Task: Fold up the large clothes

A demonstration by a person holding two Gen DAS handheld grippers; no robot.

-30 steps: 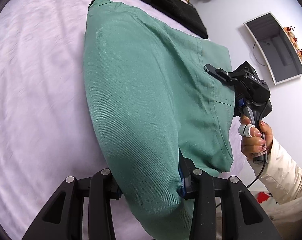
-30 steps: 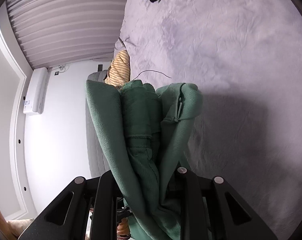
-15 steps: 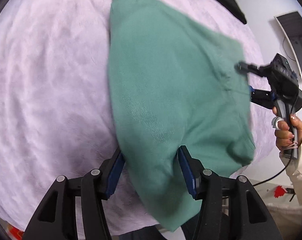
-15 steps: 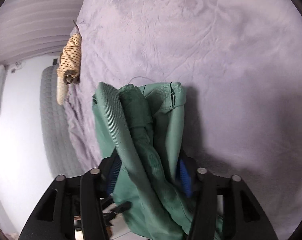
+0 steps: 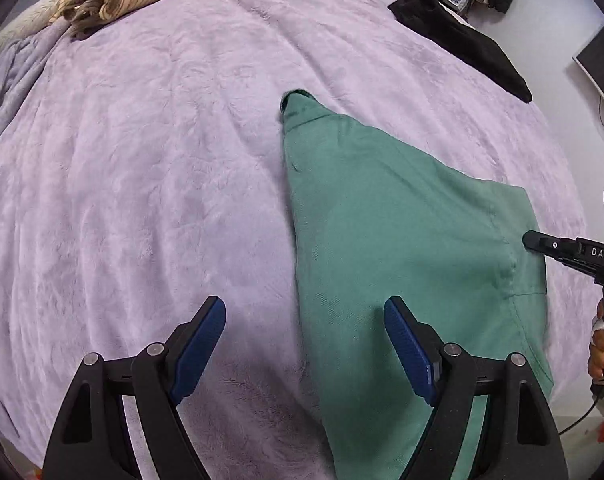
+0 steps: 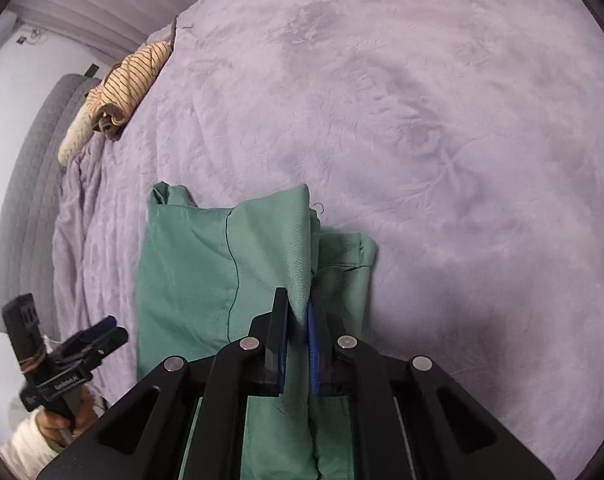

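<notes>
Folded green twill garment [image 5: 402, 248] lying on the lilac plush bedspread [image 5: 142, 200], its long axis running from the near bed edge to a narrow end pointing up the bed.

The left gripper [image 5: 304, 344] stands with jaws wide and opening, cloth beneath them but unpinched. The right gripper [image 6: 298, 344], jaws closing narrow, pinches a raised fold of the garment's near corner. The garment's near end is cut off by the frame.

Both wrist views downward, bed [image 5: 150, 168] shared

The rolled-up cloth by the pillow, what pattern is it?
Tan cloth with thin dark stripes, clearest in the right wrist view.
</notes>
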